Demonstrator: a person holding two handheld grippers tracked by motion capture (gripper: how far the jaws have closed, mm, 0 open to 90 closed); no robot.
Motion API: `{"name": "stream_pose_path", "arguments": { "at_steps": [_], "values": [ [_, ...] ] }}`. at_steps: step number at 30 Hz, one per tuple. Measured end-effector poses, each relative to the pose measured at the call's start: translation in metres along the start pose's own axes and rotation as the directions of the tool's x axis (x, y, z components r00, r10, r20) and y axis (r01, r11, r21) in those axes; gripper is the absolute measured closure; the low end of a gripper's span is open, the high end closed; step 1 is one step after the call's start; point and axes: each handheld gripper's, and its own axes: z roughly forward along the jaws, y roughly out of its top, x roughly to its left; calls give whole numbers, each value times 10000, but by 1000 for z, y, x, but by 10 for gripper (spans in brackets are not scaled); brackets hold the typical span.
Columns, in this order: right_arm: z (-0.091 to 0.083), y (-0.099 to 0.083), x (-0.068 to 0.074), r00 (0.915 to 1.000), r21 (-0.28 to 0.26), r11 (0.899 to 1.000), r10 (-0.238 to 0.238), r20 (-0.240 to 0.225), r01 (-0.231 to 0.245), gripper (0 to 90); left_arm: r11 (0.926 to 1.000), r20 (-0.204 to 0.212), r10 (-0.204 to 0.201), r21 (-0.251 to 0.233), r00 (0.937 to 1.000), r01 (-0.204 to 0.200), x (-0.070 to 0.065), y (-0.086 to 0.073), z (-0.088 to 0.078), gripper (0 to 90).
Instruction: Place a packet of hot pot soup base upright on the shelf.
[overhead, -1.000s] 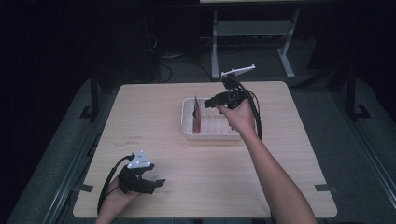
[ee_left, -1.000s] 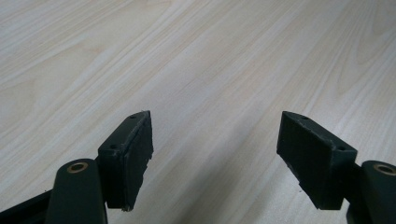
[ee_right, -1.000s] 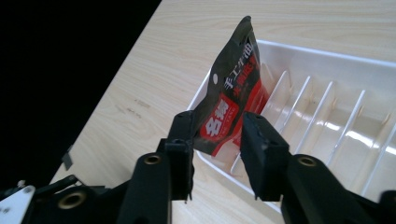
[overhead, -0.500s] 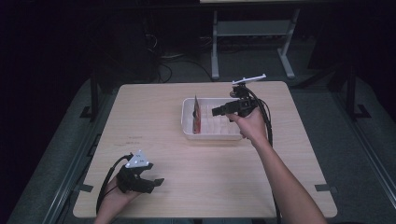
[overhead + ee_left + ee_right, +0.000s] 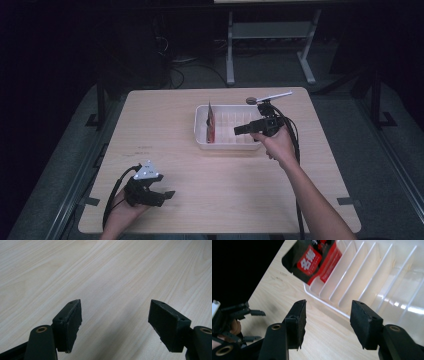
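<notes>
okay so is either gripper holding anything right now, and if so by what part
Nothing is held. The right gripper has just been opening, with nothing between its jaws, beside the white tray. The left gripper is open over bare table.

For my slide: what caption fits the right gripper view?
Open right hand-held gripper above the white slotted tray's near rim, red-and-black packet standing inside.

Both my forearms are bare, no sleeves. My left gripper (image 5: pixel 167 194) is black, topped by a grey three-cornered plate, with a black cable looping from it. My right gripper (image 5: pixel 236 131) is black too, trailing a black cable along my arm. Each jaw ends in a blocky black pad (image 5: pixel 72 322) with small screw holes; brass-ringed holes mark the jaw arms.
</notes>
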Motion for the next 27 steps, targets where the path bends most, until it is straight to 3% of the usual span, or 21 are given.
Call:
{"name": "stream_pose_path", "arguments": {
  "at_steps": [27],
  "values": [
    [-21, -40, -22, 10000, -283, 9996, -62, -25, 61, 445, 10000, -51, -57, -12, 10000, 57, 1, -1, -1, 263]
  ]
}}
